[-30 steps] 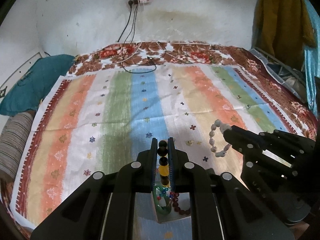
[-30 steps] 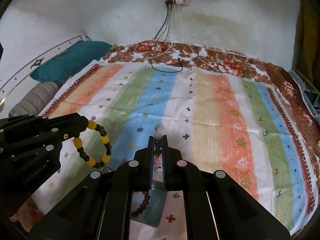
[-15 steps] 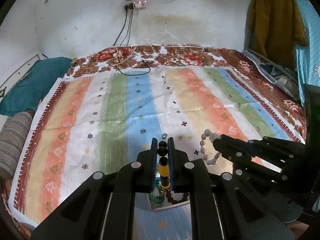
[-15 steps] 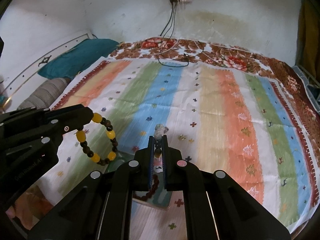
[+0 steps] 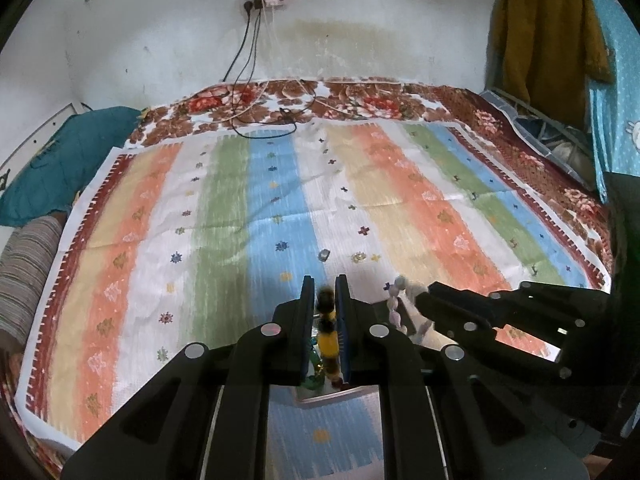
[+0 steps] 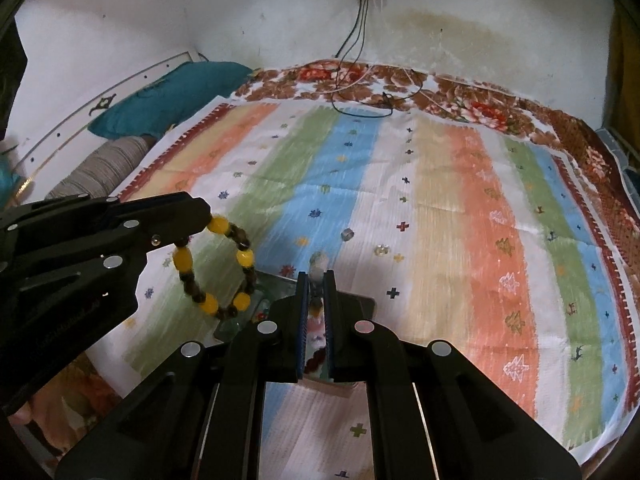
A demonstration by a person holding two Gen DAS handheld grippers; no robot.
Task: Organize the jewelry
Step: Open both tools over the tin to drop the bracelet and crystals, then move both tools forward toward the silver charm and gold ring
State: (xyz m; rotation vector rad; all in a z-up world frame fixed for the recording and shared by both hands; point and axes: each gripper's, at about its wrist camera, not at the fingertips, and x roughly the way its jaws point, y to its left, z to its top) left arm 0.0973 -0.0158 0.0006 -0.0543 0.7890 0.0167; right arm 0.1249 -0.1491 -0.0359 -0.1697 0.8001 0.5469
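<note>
Nearest in both wrist views, under the claws, sits a small tray [image 5: 340, 396] on the striped bedspread [image 5: 224, 216]; a green bangle [image 5: 314, 360] and dark red beads [image 6: 316, 360] already lie in it, though the claw arms hide most of it.

The left claw [image 5: 325, 292] has a bracelet of yellow and dark beads [image 6: 218, 268] between its pads, and its jaws are opening at this moment; in the right wrist view the loop hangs from the tip, right above the left part of the tray. The right claw [image 6: 316, 276] is closed tight on a pale bead bracelet [image 5: 400, 308], whose loop dangles from its tip over the right side of the tray in the left wrist view.

The step in hand looks like the drop: both bracelets have been brought over the tray, and the left one is being let go first. The next move calls for the left jaws to part far enough for the beads to slide free and fall inside the rim, then for the right claw to release its own in the same way. The yellow loop hangs near the tray's left edge, so it could spill onto the cloth.

Farther out on the bedspread, well apart from the tray, lie a small ring [image 6: 347, 234] and, to its right, a tiny sparkling piece [image 6: 382, 249] whose kind I cannot tell; both seem left to collect. Beyond them, cables [image 5: 264, 124] trail across the floral blanket [image 5: 360, 100] at the far wall.
</note>
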